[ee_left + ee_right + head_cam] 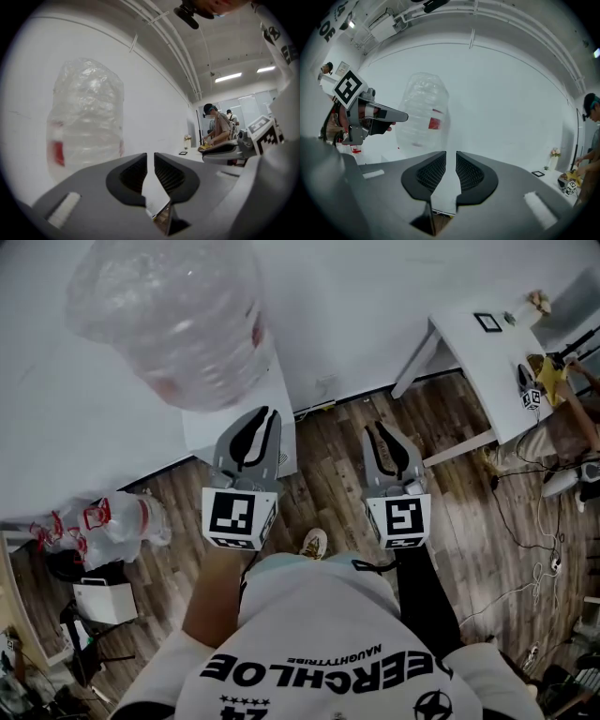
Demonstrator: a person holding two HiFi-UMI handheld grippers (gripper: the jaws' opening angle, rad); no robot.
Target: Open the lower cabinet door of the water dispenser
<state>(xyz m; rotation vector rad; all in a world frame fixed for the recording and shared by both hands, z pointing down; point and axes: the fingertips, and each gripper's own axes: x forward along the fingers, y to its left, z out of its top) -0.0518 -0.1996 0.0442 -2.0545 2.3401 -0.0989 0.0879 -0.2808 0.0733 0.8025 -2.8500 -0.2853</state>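
The water dispenser (201,434) is a white box against the wall, seen from above, with a big clear bottle (173,315) on top. Its lower cabinet door is hidden from this angle. My left gripper (270,413) points level at the dispenser's right front corner, jaws a narrow slit apart and empty. My right gripper (373,427) hangs beside it over the wooden floor, right of the dispenser, also slightly parted and empty. The left gripper view shows the bottle (86,122) ahead left of the jaws (150,157). In the right gripper view the bottle (423,112) stands behind the jaws (451,154).
A white table (487,362) stands at the right with a person (218,131) beside it. Empty bottles with red handles (112,517) lie on the floor at the left. Cables (544,559) trail over the floor at the right. My shoe (314,542) shows below the grippers.
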